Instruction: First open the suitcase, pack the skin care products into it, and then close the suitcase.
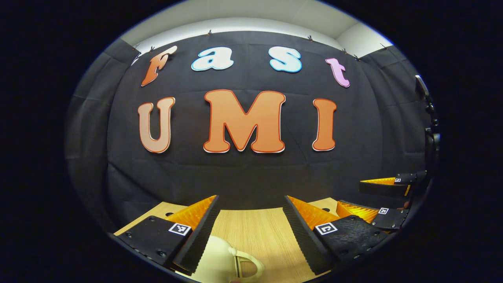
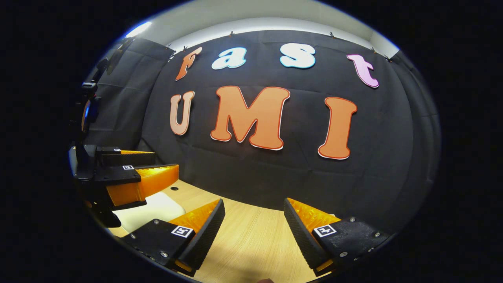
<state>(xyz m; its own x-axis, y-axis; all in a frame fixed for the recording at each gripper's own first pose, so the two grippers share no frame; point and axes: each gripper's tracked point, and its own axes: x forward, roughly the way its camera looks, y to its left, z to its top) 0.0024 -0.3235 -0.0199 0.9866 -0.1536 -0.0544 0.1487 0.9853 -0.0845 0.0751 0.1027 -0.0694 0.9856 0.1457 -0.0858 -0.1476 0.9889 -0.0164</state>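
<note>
Suitcase (image 1: 220, 261), cream with a looped handle (image 1: 247, 263), sits low on the wooden table (image 1: 255, 232), just under the left gripper (image 1: 251, 230), whose jaws stand wide apart above it. The right gripper (image 2: 253, 232), jaws also spread, hovers over bare wood with the case off to its left. I'd say the left is nearer for opening.

You are looking at a cream suitcase (image 1: 220, 257) with a matching cream handle (image 1: 247, 263), lying on a pale wood-grain worktop (image 2: 255, 239) before black cloth.
</note>
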